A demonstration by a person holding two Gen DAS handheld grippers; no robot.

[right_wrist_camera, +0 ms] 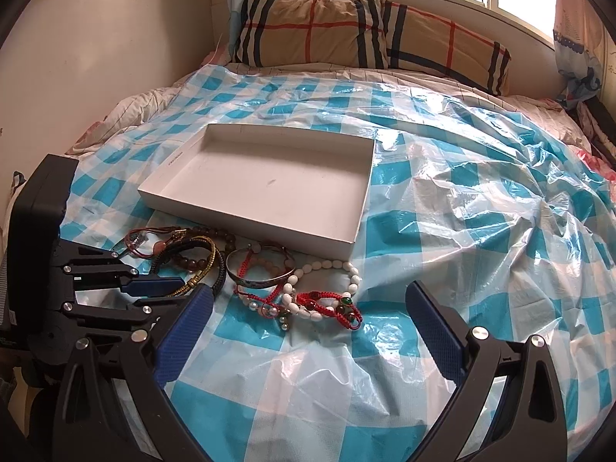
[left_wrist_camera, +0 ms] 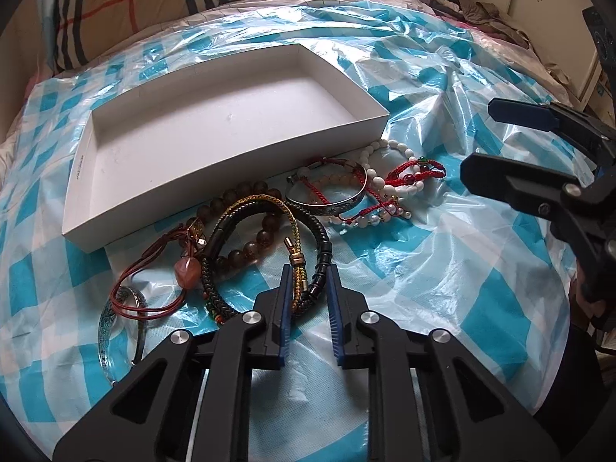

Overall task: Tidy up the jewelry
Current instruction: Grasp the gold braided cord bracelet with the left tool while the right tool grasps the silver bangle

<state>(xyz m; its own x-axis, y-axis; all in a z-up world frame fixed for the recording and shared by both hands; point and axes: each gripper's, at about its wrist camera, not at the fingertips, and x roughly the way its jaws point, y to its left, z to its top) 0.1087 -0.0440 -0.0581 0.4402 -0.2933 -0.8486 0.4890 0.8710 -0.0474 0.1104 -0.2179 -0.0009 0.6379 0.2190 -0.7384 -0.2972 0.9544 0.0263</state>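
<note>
Jewelry lies in one loose heap on the blue-and-white checked plastic sheet (left_wrist_camera: pixel 442 269), just in front of the single shallow white cardboard box (left_wrist_camera: pixel 231 115), whose floor is bare. Counting across from the left: one clear patterned bangle (left_wrist_camera: pixel 115 331), one brown cord necklace with a pink stone pendant (left_wrist_camera: pixel 186 267), one string of dark brown round beads (left_wrist_camera: pixel 246 248), one black braided leather bracelet (left_wrist_camera: pixel 323 238) with one gold-and-black woven cord bracelet (left_wrist_camera: pixel 296 231) looped through it. Next, one engraved silver cuff bangle (left_wrist_camera: pixel 338 204), one white bead bracelet (left_wrist_camera: pixel 379 183), and red knotted cord bracelets (left_wrist_camera: pixel 415 171) tangled among it, number unclear. Two plaid pillows (right_wrist_camera: pixel 369 38) sit behind.

Left gripper (left_wrist_camera: pixel 308 281): jaws drawn in close, the blue pads clenched around the black braided leather bracelet's clasp end with the woven cord's metal ends between them too. Right gripper (right_wrist_camera: pixel 308 308): jaws spread wide, nothing between them, hovering just short of the white beads and red cords.
</note>
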